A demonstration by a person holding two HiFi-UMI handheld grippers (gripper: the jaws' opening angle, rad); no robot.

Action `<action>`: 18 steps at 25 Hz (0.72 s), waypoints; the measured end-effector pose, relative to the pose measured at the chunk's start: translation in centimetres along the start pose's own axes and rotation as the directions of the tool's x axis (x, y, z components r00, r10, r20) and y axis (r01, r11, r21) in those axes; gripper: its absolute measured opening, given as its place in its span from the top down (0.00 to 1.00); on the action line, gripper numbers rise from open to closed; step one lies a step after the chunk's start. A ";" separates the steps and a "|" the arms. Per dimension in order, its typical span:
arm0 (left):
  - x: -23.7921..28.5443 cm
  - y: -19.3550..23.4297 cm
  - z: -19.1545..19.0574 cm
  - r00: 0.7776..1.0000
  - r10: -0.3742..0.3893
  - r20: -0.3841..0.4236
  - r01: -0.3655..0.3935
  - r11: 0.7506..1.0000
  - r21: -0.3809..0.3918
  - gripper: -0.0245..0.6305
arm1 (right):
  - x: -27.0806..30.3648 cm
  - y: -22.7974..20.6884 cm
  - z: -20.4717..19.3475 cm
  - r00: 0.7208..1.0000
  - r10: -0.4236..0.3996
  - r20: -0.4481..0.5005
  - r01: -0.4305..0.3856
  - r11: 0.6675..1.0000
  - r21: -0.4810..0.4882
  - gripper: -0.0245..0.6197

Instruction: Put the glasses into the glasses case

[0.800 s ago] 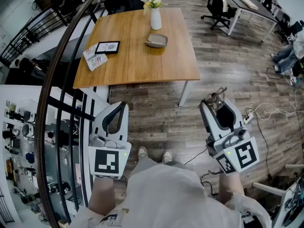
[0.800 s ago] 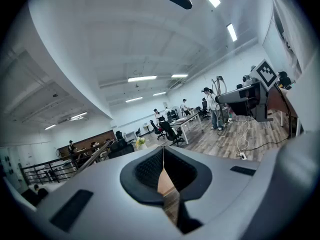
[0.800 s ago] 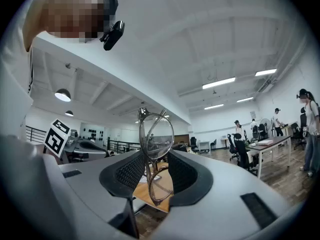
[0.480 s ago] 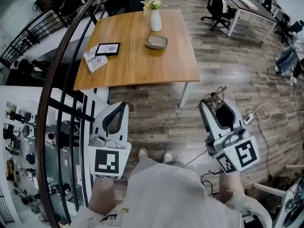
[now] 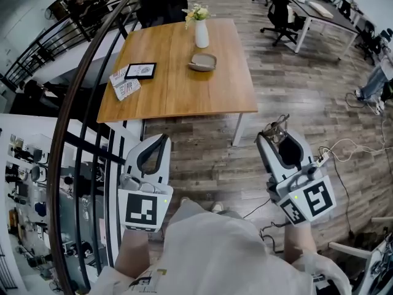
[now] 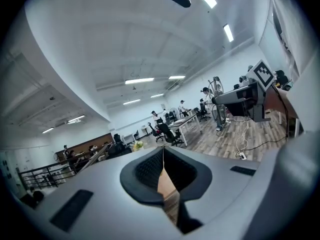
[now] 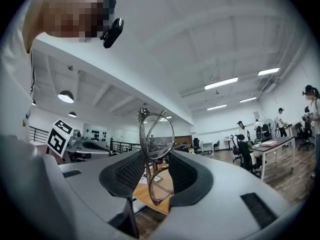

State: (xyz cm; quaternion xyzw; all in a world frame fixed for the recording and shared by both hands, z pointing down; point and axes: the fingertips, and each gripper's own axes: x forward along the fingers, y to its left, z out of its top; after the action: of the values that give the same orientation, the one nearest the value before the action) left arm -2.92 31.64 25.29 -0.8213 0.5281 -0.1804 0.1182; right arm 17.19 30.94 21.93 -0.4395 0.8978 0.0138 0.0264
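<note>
Wooden desk point(image 5: 184, 94) ahead. Both grippers are off it, over the floor point(image 5: 295, 91), on the near side of its near edge.

Left gripper point(image 5: 161, 141): jaws together at the tips, nothing between them, free to help.

Right gripper point(image 5: 274, 139): jaws part-way apart and clamped on the glasses point(image 5: 280, 125). The right gripper view shows them folded and standing on edge, one lens above the jaws, the other down between the pads, the frame pinched about mid-way.

Glasses case point(image 5: 202, 61): grey oval on the desk, toward the far edge, right of middle, just in front of the white vase point(image 5: 201, 32) with flowers. Cannot tell whether it's open or shut. Picture frame point(image 5: 140, 70) and booklets point(image 5: 124, 86) lie near the left edge, well apart from the case.

Step in hand, as I judge it: carry the glasses to the case. Task is early, with the glasses picked but nowhere near the case.

To do it well:
- Keep the clamp steady; the grip is on a thin frame and the upper lens sticks out, so a knock could twist it.
- Come in over the near edge and stay clear of the vase behind the case.
- If the case is shut, the left gripper has to open or steady it first.
- Turn the glasses flat and line them up with the case's long side before letting go.
</note>
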 end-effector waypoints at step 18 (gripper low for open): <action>7.9 1.0 -2.4 0.996 -0.074 0.046 0.074 0.997 0.013 0.93 | 5.2 -4.3 -4.1 0.998 -0.043 -0.047 0.042 0.999 -0.005 0.70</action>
State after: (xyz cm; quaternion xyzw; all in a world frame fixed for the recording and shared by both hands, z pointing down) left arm -1.79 24.05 28.40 -0.8436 0.4935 -0.1685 0.1284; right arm 17.23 24.01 25.66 -0.4587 0.8886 0.0045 0.0047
